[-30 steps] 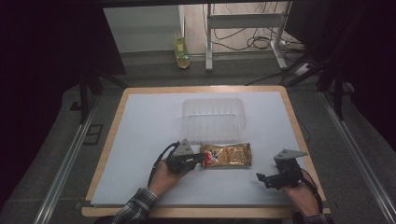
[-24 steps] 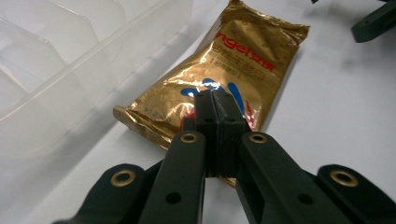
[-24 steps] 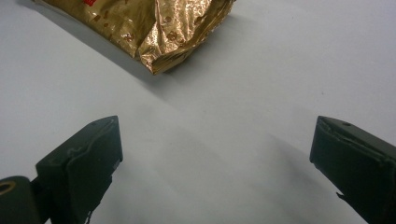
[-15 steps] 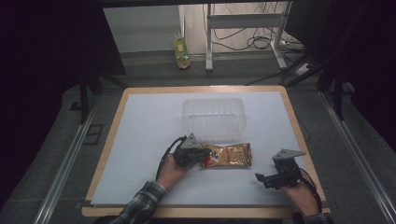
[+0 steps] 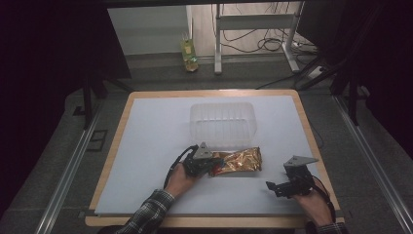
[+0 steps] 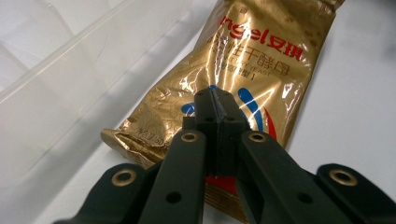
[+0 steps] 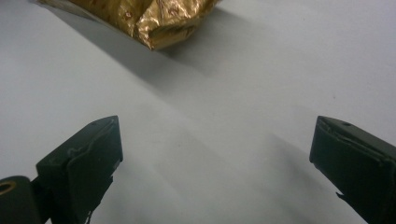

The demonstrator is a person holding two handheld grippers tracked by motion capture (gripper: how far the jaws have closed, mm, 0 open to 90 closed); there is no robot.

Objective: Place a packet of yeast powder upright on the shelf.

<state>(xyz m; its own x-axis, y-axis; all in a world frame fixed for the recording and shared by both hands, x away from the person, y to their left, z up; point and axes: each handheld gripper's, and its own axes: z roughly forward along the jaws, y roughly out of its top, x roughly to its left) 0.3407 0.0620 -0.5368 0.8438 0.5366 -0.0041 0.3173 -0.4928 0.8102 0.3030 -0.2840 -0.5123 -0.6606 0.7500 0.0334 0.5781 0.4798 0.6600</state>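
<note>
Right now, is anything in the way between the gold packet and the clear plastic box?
Nothing visible is. The gold packet lies right beside the clear plastic box, with the left hand-held gripper shut over its near end.

Gold packet (image 6: 247, 79), left gripper view: red brand lettering at its far end, readable part "ngel" followed by Chinese characters. Below that, a small line "YEAST" and more Chinese characters. Fine print near its left corner too small to read.

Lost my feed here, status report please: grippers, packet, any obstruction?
Left gripper shut on gold packet. Right gripper open, nothing between jaws. Clear plastic tub just behind packet.
</note>
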